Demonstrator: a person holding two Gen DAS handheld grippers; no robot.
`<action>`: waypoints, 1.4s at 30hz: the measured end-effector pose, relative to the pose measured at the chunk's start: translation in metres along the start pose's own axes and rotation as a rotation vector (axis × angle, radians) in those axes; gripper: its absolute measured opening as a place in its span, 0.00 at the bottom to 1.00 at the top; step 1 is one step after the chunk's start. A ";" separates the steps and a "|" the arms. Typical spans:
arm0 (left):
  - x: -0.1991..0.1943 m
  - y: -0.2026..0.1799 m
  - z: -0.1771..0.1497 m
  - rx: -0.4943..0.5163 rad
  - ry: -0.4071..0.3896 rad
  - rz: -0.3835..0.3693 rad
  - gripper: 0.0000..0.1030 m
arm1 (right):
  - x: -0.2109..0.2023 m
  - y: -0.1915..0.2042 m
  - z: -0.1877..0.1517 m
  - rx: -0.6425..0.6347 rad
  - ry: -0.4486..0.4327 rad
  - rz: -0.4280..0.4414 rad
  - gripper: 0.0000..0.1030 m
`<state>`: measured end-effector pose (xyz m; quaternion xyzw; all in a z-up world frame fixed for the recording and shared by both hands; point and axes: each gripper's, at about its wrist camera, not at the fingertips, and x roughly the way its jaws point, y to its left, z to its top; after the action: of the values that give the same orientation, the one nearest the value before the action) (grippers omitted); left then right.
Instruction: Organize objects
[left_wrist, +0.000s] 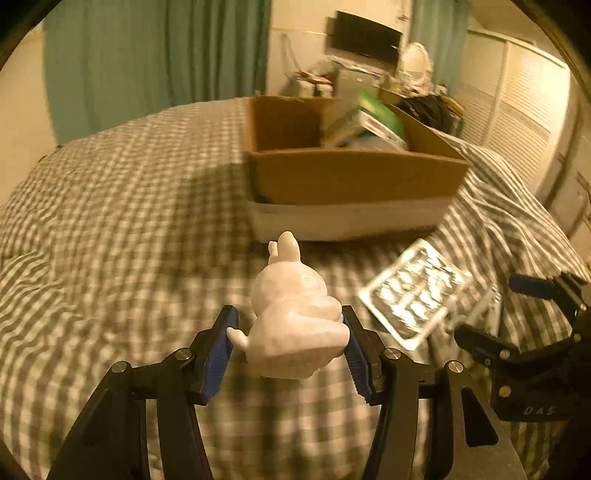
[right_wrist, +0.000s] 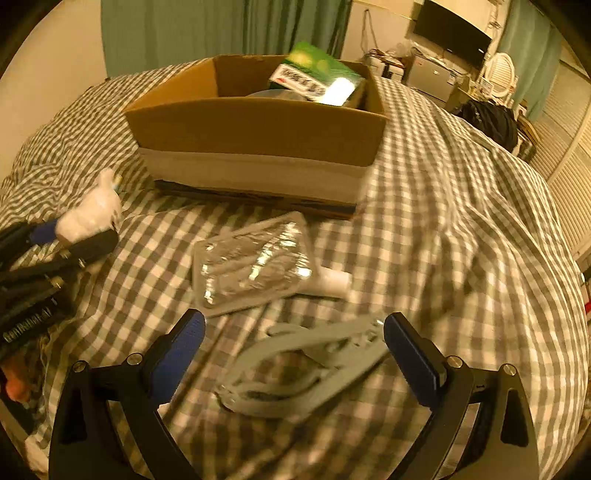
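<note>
My left gripper is shut on a white rabbit figurine, held above the checked bedcover; the same figurine shows at the left of the right wrist view. Ahead stands an open cardboard box with a green-and-white package inside. My right gripper is open, its blue pads either side of a grey plastic tool lying on the cover, not touching it. A silver blister pack lies between that tool and the box.
The grey-and-white checked bedcover fills the scene, rumpled at the right. A small white tube lies beside the blister pack. Green curtains, a wall screen and a cluttered desk stand behind the bed.
</note>
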<state>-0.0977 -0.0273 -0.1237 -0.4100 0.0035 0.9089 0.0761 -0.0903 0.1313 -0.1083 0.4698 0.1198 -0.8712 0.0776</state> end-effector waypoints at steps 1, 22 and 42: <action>-0.001 0.008 0.001 -0.012 0.000 0.016 0.55 | 0.004 0.004 0.002 -0.012 0.005 -0.008 0.95; 0.013 0.034 -0.009 -0.084 0.022 0.024 0.55 | 0.025 0.042 0.040 -0.028 0.015 0.015 0.65; 0.016 0.038 -0.013 -0.090 0.033 0.010 0.55 | 0.030 0.039 0.061 0.072 -0.022 0.147 0.19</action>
<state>-0.1037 -0.0634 -0.1468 -0.4281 -0.0342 0.9016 0.0527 -0.1458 0.0759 -0.1059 0.4701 0.0530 -0.8720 0.1257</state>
